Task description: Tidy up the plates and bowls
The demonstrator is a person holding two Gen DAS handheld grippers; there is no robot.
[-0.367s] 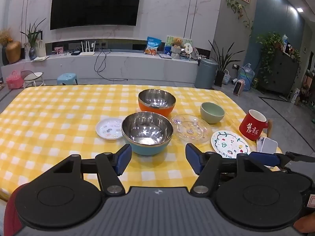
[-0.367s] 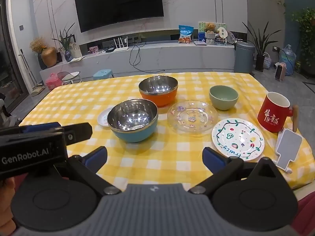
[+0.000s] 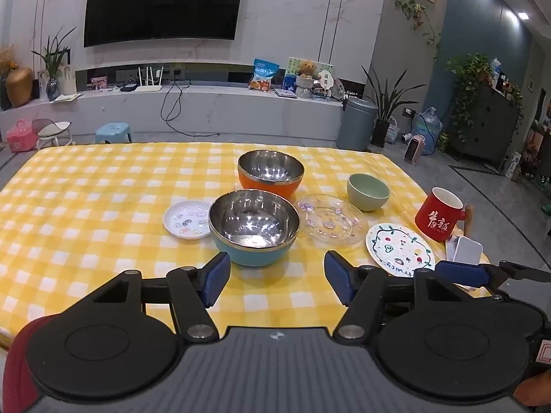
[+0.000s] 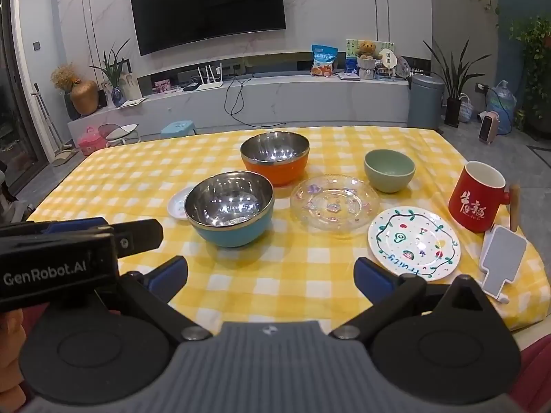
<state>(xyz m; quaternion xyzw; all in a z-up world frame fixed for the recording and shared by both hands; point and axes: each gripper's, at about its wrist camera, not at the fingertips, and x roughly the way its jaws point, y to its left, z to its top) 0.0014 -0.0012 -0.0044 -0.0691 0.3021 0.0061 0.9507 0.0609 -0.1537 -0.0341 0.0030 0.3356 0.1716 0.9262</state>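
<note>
On the yellow checked table (image 3: 86, 206) stand a blue steel bowl (image 3: 253, 227) (image 4: 229, 208), an orange steel bowl (image 3: 271, 173) (image 4: 274, 156) behind it, a small green bowl (image 3: 367, 192) (image 4: 389, 170), a small white plate (image 3: 187, 219) (image 4: 177, 203), a clear glass plate (image 3: 330, 222) (image 4: 334, 203) and a painted white plate (image 3: 399, 249) (image 4: 413, 242). My left gripper (image 3: 277, 280) is open and empty, just in front of the blue bowl. My right gripper (image 4: 270, 280) is open and empty, near the table's front edge, between the blue bowl and the painted plate.
A red mug (image 3: 439, 218) (image 4: 477, 196) and a small grey hand mirror (image 4: 501, 258) sit at the right edge. The left gripper's body (image 4: 69, 258) shows at the left of the right wrist view. Beyond the table are a TV wall, stools and plants.
Both views show almost the same scene; the grippers have crept very slightly forward. Both stay open.
</note>
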